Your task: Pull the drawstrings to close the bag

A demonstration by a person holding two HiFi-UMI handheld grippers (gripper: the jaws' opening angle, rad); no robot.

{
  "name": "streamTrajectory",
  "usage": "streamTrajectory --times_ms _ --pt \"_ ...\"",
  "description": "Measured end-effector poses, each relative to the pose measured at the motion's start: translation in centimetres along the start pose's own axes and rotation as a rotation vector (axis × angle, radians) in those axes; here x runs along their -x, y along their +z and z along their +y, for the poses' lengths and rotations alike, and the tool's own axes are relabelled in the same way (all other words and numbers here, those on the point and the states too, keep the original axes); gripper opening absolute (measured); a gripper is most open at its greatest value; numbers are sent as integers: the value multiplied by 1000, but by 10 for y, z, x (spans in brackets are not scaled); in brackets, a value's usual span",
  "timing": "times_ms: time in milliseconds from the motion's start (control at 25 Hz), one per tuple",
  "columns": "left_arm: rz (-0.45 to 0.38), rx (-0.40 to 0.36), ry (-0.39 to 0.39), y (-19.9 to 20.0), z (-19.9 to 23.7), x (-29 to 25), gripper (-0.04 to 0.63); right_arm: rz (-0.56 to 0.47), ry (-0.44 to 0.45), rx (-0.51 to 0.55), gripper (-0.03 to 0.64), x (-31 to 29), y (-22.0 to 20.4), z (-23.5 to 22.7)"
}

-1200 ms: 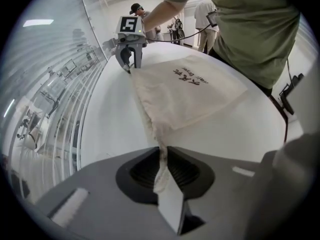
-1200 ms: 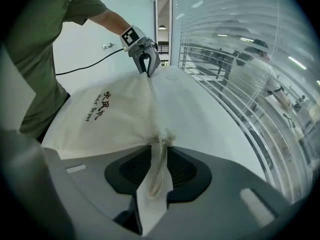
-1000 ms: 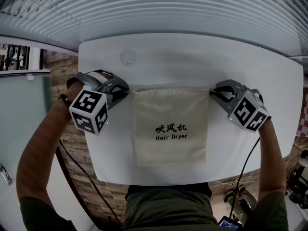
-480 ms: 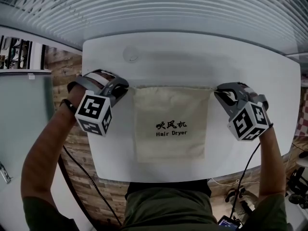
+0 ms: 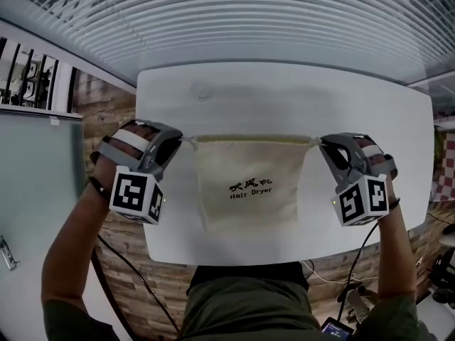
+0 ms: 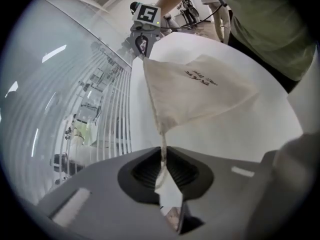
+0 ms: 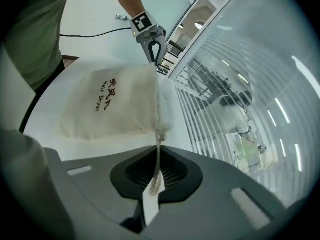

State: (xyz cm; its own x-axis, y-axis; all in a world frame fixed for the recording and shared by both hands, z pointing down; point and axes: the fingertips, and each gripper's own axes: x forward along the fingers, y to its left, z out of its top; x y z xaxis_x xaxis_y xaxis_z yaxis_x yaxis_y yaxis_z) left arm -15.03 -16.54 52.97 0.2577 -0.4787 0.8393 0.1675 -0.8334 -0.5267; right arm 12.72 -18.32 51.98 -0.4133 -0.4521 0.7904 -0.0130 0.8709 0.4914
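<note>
A cream cloth bag printed "Hair Dryer" lies on the white table. Its top hem is stretched straight between both grippers. My left gripper is shut on the left drawstring, which runs taut from the bag's corner into its jaws. My right gripper is shut on the right drawstring, pinched between the pads. The bag sags from its raised top edge, and the bag shows the same from the right. Each gripper view shows the other gripper at the bag's far corner.
Horizontal blinds run behind the table's far edge. A small round mark sits on the table's far left part. A glass panel stands to the left, and cables hang below my right arm over the wooden floor.
The right gripper has closed on its drawstring. Both grippers moved apart and slightly toward me, pulling the bag's top edge taut and straight and lifting it a little.
</note>
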Motion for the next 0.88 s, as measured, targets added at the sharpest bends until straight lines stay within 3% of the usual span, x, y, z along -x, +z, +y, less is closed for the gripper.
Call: streamTrajectory --times_ms 320,880 --pt "25 70 191 -9 45 82 37 -53 -216 61 8 71 43 -43" --pt "73 73 274 -16 80 143 35 -3 -387 154 8 126 45 -83"
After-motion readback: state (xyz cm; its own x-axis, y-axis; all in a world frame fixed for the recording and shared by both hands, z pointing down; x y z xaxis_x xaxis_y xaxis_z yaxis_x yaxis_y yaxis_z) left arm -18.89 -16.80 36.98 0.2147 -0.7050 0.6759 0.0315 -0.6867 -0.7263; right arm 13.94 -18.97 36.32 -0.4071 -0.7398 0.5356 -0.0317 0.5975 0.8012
